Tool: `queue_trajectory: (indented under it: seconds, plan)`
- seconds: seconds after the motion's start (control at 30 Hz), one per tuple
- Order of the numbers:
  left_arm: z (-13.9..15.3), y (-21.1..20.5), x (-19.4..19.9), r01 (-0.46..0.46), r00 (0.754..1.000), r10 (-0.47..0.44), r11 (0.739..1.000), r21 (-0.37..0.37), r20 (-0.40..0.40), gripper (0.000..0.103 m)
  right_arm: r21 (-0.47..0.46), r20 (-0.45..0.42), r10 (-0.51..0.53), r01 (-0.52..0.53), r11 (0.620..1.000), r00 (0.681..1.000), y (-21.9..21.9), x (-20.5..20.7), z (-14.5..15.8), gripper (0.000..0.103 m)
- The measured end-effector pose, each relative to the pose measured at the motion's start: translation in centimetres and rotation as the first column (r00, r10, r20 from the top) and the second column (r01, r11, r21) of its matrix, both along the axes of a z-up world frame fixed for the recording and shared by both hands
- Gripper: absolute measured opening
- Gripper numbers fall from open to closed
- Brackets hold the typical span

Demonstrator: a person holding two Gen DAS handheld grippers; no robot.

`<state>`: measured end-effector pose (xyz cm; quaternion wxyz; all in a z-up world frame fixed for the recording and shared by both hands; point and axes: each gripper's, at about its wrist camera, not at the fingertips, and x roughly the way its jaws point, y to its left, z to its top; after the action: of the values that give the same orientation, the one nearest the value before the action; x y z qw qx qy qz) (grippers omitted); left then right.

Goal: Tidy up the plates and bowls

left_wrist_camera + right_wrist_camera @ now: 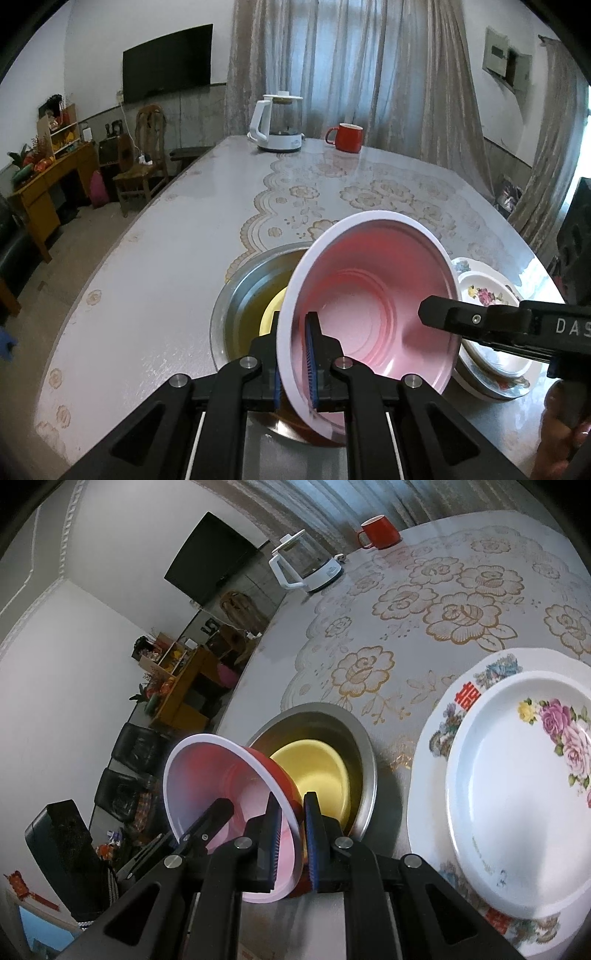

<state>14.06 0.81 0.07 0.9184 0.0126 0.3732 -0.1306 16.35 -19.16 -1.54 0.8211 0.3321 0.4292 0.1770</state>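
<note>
The red bowl (373, 314), pink inside with a white rim, was held tilted on edge above the table (147, 288), and both tools had hold of it. The left tool (295, 373) was closed on the near part of the rim, one blue-padded finger inside the bowl and the other behind its outer wall. The right tool (290, 845) was likewise clamped on the rim at another spot, with the wall pinched between its pads; in the left wrist view its black finger reached in from the right and lay against the far-right rim.

Taking the steel basin (364, 753) as the landmark: the red bowl hung just in front of and partly over it, its open mouth turned away from the basin in the right wrist view. A yellow bowl (314, 775) sat inside the basin. Just to the right of the basin lay a stack of plates, a white plate with purple flowers (517, 794) resting on a larger floral plate (439, 720), which seemed to sit on a steel dish. Well beyond the basin, at the far end of the table, stood a white kettle (279, 123) and, beside it, a red mug (345, 137). The table carried a cloth with a gold rose pattern.
</note>
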Motion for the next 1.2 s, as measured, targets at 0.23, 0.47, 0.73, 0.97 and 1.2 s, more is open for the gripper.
queue_trajectory:
  seconds: [0.23,0.47,0.73,0.97,1.2]
  plan:
    - [-1.2,-0.5,1.6,-0.006,0.999,0.007,0.999,0.032,-0.041,0.014,-0.003,-0.035,-0.01,0.01,1.0,0.999,-0.1,0.9,-1.0,0.012]
    - [-1.9,-0.7,2.5,-0.026,0.998,0.029,0.998,0.051,-0.051,0.031,-0.023,-0.051,-0.01,0.009,1.0,0.999,0.0,1.6,-1.6,0.012]
    - [-0.8,-0.1,2.5,-0.042,0.999,0.042,0.999,0.002,-0.006,0.061,-0.041,-0.055,-0.024,0.022,0.999,0.998,-0.3,2.0,-2.0,0.012]
    - [-0.1,2.2,0.8,-0.106,0.994,0.108,0.993,-0.059,0.031,0.056,-0.027,-0.052,-0.016,0.014,1.0,0.999,-0.7,1.0,-1.6,0.017]
    - [-0.5,3.9,-0.3,-0.151,0.988,0.154,0.985,-0.078,0.021,0.057,-0.053,-0.033,-0.006,0.005,0.999,0.999,-0.4,0.3,-1.0,0.017]
